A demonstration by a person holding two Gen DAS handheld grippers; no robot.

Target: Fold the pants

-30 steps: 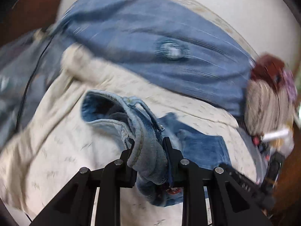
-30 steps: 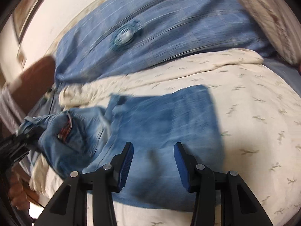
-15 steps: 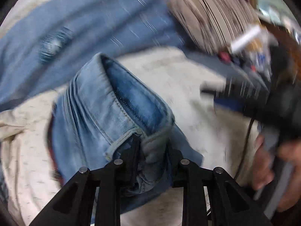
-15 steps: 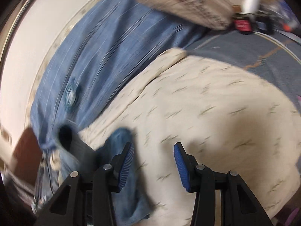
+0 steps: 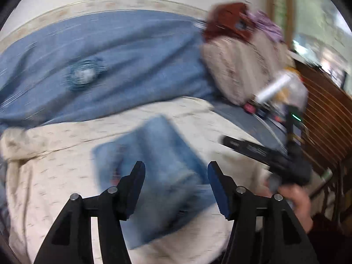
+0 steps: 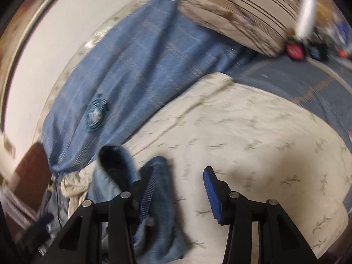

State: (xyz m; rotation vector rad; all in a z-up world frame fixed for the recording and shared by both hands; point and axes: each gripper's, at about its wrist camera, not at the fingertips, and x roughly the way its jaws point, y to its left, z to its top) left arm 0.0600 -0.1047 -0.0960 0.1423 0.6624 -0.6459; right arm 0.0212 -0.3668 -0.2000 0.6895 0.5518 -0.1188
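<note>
- Denim pants [image 5: 158, 167], folded into a blurred rectangular packet, lay at lower centre of the left wrist view on a cream bedspread [image 5: 55, 176] printed with small sprigs.
- Left gripper [image 5: 176, 184] stood with its blue-padded fingers [image 5: 217, 189] spread apart above the packet; nothing was clamped between them, and blur hid whether a finger touched the cloth.
- Right gripper [image 6: 179, 187] likewise had its fingers [image 6: 210, 189] apart, over bare bedspread [image 6: 264, 154] at lower centre of the right wrist view, gripping nothing.
- Pants [image 6: 158, 220] in the right wrist view lay at lower left of the frame, under and beside the left-hand finger, with one rounded dark opening of the denim standing up at left centre.
- Blue checked cover [image 5: 121, 55] with a round tufted button [image 5: 83, 77] filled the upper left of the left wrist view; the same cover [image 6: 136, 77] ran diagonally across the upper left of the right wrist view.
- Striped pillow [image 5: 242, 70] sat at upper right of the left wrist view, and at the top of the right wrist view [image 6: 242, 11].
- Right gripper body [image 5: 286, 160], black and held in a hand [image 5: 294, 202], appeared at the right edge of the left wrist view, just beside the packet.
- Wooden slatted furniture [image 5: 325, 118] occupied the far right of that frame.
</note>
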